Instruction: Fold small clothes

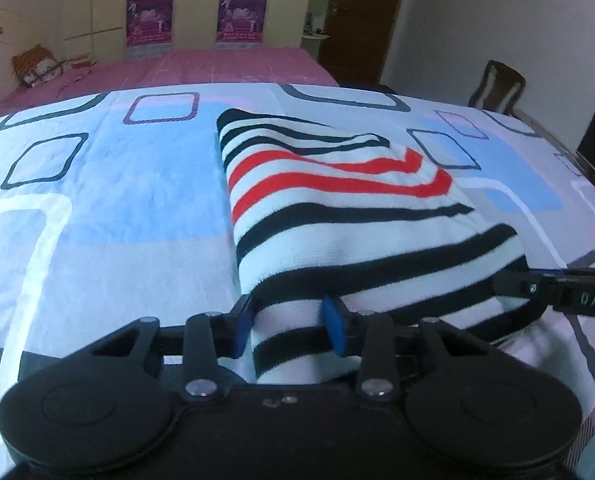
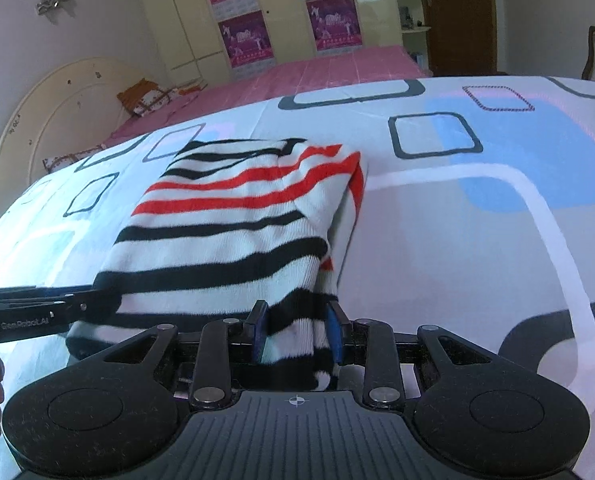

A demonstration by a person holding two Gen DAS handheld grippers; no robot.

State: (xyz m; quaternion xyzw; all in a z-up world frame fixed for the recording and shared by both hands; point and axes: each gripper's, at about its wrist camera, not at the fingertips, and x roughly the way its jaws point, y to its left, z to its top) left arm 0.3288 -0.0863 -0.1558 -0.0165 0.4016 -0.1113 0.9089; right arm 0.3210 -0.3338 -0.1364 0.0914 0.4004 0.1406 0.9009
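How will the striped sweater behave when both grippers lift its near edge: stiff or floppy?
Probably floppy: the striped sweater already sags and wrinkles between the left gripper and the right gripper. It looks like soft knit, so it should be light and not slippery in the pads. The far part would likely drag on the bedsheet.

A small knit striped sweater (image 1: 337, 216), white with black bands and two red ones across its middle, lies partly folded on the patterned bedsheet. Its far part rests flat, one side doubled over so that the stripes bend at the fold. Its near edge is lifted off the sheet and bunched at both near corners.
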